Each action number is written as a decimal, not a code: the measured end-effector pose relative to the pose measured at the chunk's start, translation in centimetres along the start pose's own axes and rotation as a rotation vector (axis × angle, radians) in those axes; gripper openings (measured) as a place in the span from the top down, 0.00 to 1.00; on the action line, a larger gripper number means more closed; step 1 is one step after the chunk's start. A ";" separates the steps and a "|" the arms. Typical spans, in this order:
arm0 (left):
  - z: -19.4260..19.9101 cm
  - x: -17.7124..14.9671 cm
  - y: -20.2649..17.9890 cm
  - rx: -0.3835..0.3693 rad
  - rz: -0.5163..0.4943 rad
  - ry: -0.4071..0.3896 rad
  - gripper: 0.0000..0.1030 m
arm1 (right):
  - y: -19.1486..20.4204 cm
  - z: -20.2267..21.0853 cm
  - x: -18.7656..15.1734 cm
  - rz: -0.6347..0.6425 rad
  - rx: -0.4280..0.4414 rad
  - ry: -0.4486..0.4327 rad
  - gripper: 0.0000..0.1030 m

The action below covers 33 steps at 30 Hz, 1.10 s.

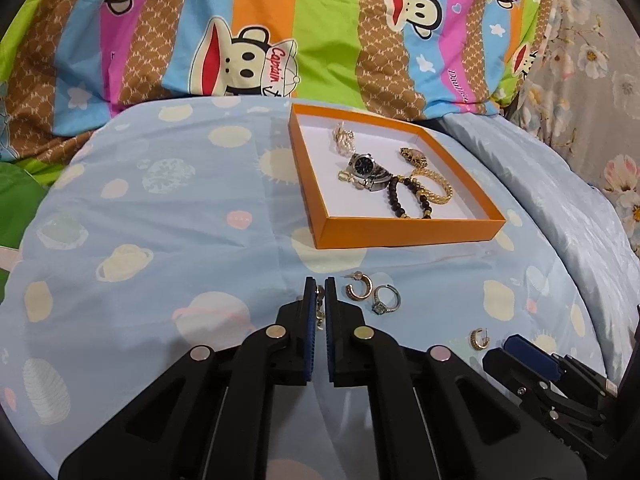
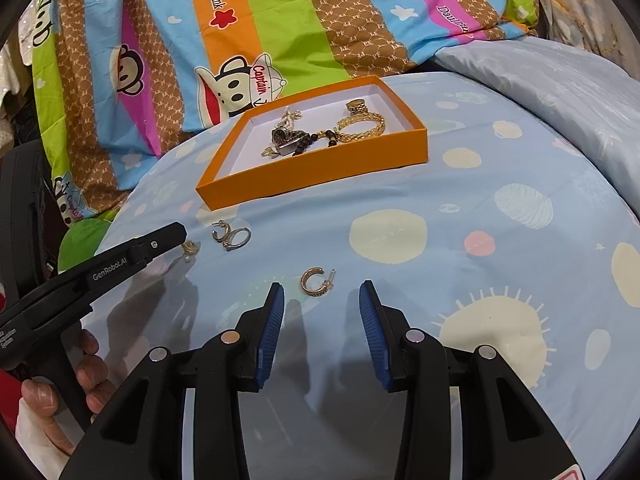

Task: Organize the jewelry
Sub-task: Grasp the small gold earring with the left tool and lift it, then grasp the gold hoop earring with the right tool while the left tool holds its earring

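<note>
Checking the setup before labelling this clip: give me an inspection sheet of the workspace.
Surface: blue planet-print sheet.
Job's things: orange box holds watch, bracelets, beads; loose on the sheet are hoop earring, second hoop, ring.
Clutter: nothing seen.
Grippers: left gripper shut on a small gold piece; right gripper open, behind the hoop earring.
Cables: nothing seen.
Surroundings: striped monkey-print bedding; a hand.

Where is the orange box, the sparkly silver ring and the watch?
orange box [image 1: 408, 233]: left wrist view, on its near outer wall.
sparkly silver ring [image 1: 386, 299]: left wrist view, on the band near the stone.
watch [image 1: 363, 163]: left wrist view, on its dark dial.
</note>
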<state>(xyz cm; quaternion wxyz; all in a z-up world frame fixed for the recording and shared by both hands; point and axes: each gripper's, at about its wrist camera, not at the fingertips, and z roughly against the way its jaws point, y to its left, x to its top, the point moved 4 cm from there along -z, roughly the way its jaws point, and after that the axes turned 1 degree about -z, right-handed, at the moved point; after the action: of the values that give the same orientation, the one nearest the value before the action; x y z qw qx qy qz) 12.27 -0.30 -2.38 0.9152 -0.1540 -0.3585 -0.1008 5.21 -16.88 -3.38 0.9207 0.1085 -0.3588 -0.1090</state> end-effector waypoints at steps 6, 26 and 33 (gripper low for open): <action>1.7 -1.2 0.8 -0.003 0.019 -0.008 0.97 | 0.2 0.3 -0.1 0.012 0.012 -0.011 0.62; 2.7 -2.3 3.1 0.020 0.071 0.004 0.97 | 9.3 -5.8 3.4 0.238 0.093 0.048 0.62; 2.5 -2.2 3.4 0.000 0.089 0.014 0.97 | 10.0 -7.5 3.6 0.247 0.080 0.098 0.71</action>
<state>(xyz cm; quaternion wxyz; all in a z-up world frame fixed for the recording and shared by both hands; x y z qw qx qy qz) 10.15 3.94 -2.92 0.9212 -0.1690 -0.3451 -0.0608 14.18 -7.40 -3.74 0.9383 0.1055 -0.3283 0.0249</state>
